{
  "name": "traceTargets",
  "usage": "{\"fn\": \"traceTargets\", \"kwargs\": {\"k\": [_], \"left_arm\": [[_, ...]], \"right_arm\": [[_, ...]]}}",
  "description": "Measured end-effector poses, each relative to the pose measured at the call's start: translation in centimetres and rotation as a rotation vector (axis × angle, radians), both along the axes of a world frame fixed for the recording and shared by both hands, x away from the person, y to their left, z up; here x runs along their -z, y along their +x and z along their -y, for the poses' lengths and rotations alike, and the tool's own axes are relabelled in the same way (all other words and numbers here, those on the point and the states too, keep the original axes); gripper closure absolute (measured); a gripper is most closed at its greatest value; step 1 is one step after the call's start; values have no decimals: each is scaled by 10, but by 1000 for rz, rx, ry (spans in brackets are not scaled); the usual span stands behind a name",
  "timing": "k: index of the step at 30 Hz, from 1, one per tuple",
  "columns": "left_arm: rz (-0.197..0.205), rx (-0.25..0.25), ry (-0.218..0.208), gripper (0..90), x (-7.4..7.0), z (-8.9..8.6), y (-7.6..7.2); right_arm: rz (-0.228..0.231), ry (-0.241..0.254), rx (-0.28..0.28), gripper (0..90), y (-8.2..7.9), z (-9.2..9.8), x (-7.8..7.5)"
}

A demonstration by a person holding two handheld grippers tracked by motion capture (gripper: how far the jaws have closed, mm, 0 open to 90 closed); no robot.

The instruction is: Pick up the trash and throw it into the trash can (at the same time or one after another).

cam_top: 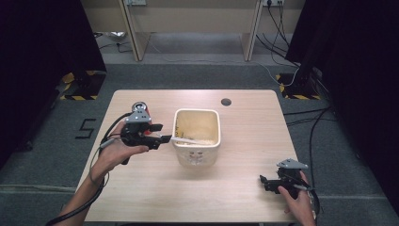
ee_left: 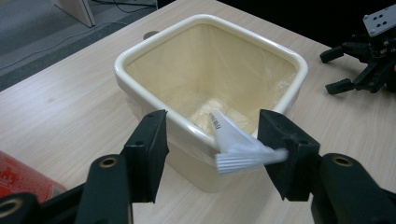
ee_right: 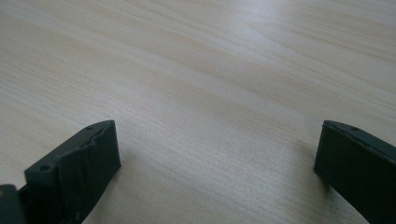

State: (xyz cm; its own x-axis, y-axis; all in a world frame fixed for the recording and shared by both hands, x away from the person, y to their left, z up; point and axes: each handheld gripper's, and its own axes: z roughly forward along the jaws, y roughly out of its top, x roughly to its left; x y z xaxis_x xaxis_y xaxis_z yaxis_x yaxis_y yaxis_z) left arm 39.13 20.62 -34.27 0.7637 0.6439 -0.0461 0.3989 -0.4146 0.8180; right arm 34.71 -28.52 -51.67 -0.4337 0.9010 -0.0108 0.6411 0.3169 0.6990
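A cream square bin (cam_top: 196,112) with a thin plastic liner stands at the middle of the wooden table. My left gripper (cam_top: 162,133) is at the bin's left rim (ee_left: 140,88), jaws apart. A white crimped packet (ee_left: 233,140) with a barcode lies against one jaw only and hangs over the rim, pointing into the bin; in the high view the packet (cam_top: 178,140) reaches across the bin's edge. My right gripper (cam_top: 264,183) rests near the table's front right corner, jaws wide open (ee_right: 217,154) over bare wood with nothing between them.
A red can (cam_top: 141,107) stands just behind my left gripper, and its side (ee_left: 23,177) appears at the lower left of the left gripper view. The table has a round cable hole (cam_top: 226,101) at the back. Pale scraps lie in the bin's bottom.
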Motion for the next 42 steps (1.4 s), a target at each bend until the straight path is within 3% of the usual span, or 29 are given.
{"fn": "traceTargets", "kwargs": {"k": [6, 15, 21, 25, 28, 35, 42], "left_arm": [[9, -27, -13, 337, -1, -8, -4], [11, -46, -41, 301, -2, -24, -13], [18, -51, -38, 275, 1, -30, -18], [25, -58, -33, 275, 6, -35, -25], [9, -86, -46, 275, 11, -42, -28], [11, -127, -48, 263, 19, -51, -26], [15, -185, -48, 238, 38, -62, -18]], "right_arm": [[-2, 0, -1, 2, 0, 0, 0], [0, 0, -1, 2, 0, 0, 0], [-2, -1, -1, 2, 0, 0, 0], [-2, -1, 0, 2, 0, 0, 0], [-3, 0, 0, 2, 0, 0, 0], [-2, 0, 0, 2, 0, 0, 0], [-2, 1, 1, 2, 0, 0, 0]]}}
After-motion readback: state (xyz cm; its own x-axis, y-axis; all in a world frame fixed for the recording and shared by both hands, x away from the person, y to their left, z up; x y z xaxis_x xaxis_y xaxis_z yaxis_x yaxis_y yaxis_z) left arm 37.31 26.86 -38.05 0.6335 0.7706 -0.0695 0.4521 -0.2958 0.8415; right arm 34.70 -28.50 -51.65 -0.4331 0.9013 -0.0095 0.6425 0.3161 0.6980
